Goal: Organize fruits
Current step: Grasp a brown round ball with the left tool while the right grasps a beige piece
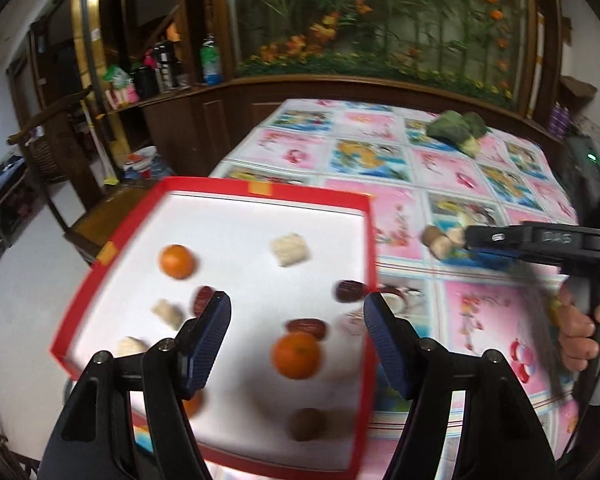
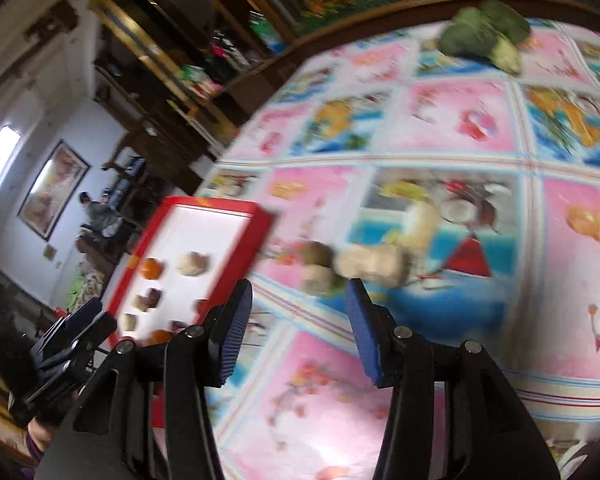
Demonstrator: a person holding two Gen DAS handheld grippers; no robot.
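Fruits lay in the red tray; your left gripper gaped empty above; your right gripper, part-open and empty, needed closing on the loose pieces.

Fruits in tray (table's left)
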